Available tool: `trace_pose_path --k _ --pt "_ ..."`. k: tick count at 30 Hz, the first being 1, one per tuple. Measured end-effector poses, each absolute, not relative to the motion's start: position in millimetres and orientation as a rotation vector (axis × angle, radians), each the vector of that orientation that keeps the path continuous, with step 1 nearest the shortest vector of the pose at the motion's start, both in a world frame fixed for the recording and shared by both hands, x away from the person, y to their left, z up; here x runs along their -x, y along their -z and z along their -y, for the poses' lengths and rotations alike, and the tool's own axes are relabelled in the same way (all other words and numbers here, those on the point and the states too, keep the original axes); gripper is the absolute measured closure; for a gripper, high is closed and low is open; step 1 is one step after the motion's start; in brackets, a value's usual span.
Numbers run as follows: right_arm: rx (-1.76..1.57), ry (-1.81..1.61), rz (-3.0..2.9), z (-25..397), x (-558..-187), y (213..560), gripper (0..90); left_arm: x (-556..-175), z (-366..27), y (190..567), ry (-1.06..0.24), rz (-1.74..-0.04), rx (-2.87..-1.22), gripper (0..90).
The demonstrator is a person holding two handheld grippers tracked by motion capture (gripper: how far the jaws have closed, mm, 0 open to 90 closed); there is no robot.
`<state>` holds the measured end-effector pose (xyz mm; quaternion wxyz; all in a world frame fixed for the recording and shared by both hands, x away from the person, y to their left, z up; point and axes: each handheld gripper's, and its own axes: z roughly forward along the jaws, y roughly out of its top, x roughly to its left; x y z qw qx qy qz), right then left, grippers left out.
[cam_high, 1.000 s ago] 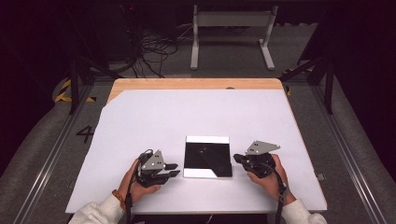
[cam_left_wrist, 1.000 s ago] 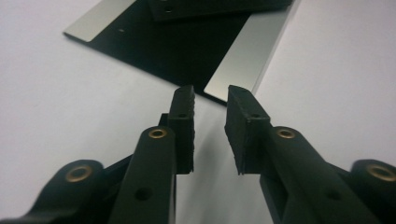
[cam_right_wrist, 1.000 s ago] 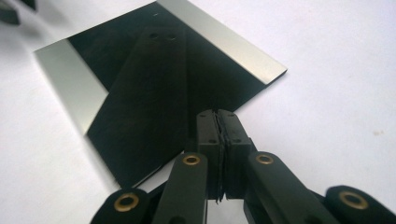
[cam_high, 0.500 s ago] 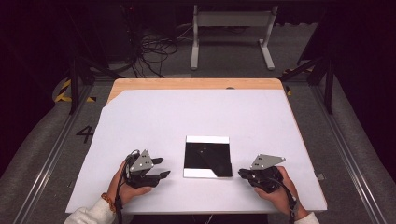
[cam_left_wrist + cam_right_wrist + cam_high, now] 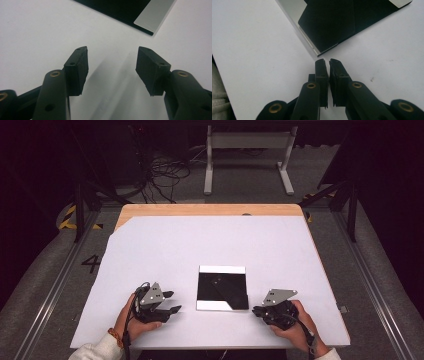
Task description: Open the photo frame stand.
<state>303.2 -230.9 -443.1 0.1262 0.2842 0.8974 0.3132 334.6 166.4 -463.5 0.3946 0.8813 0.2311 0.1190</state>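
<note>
l gripper (image 5: 172,302) jaws apart, r gripper (image 5: 256,310) jaws closed, flanking black sheet (image 5: 222,289).

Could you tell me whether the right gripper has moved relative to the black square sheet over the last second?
Yes. The right gripper has drawn back toward the table's near edge and a little away from the unmoved black square sheet.

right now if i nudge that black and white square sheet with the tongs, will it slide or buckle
The sheet lies flat with straight, crisp edges, so it probably slides as one piece rather than crumpling. Its glossy face and the smooth white table cover suggest little friction. It looks very thin, so lifting an edge with the shut right tongs may be fiddly.
</note>
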Motion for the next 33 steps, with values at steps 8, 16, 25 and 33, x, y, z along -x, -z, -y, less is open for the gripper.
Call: trace_pose_path --k 8,16,25,33 --pt "-0.809 -0.875 -2.626 229.2 -302.5 442.8 84.1 -335.2 -160.7 463.3 -0.302 -0.579 -2.248 42.0" --pt "-0.776 -0.832 -2.656 219.9 -304.7 441.2 84.8 -334.2 -160.6 464.1 -0.301 -0.587 -2.249 40.2" --pt "-0.773 -0.806 -2.704 213.8 -315.6 438.7 84.9 -336.2 -155.8 467.1 -0.290 -0.595 -2.263 39.1" --pt "-0.788 -0.852 -2.695 214.9 -316.7 440.2 84.0 -336.5 -153.9 467.8 -0.291 -0.608 -2.268 37.8"
